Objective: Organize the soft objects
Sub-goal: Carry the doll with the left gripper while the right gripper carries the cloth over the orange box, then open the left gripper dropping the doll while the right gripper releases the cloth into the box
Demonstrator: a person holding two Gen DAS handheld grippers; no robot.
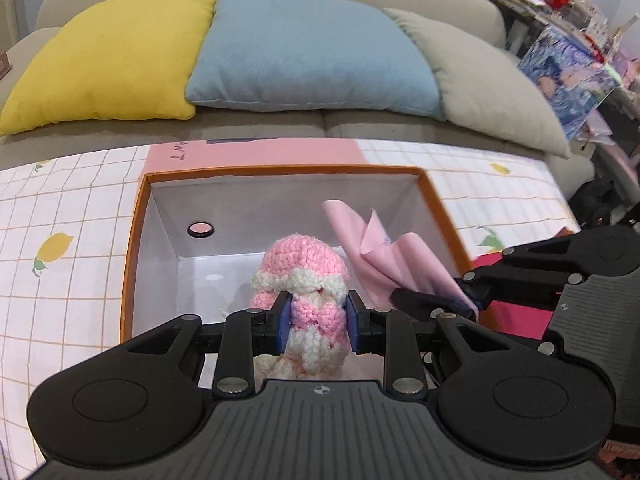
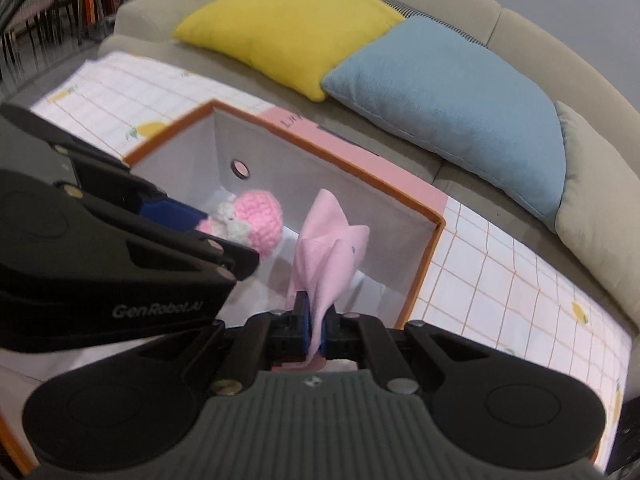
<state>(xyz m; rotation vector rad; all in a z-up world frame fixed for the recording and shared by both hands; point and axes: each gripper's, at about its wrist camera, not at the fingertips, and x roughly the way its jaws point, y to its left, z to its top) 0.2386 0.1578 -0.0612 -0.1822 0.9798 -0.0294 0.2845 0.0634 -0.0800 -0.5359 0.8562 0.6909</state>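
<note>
A pink-and-cream crocheted toy [image 1: 302, 280] is pinched between the blue pads of my left gripper [image 1: 318, 320], which is shut on it above the open box [image 1: 132, 248]. The box has an orange rim and white inside walls. In the right wrist view the same toy [image 2: 256, 222] hangs over the box [image 2: 424, 248], with the left gripper [image 2: 208, 224] coming in from the left. My right gripper [image 2: 316, 324] is shut on a thin pink cloth [image 2: 332, 256], which stands up in folds over the box's right half. From the left wrist view the cloth [image 1: 380, 256] and right gripper [image 1: 466, 304] show at the right.
The box sits on a white checked cover with lemon prints [image 1: 60, 248] spread on a beige sofa. Yellow [image 1: 116, 56], blue [image 1: 304, 48] and beige [image 1: 488, 80] cushions lean against the sofa back. A cluttered shelf [image 1: 568, 40] stands at the right. A pink lid [image 1: 256, 152] lies behind the box.
</note>
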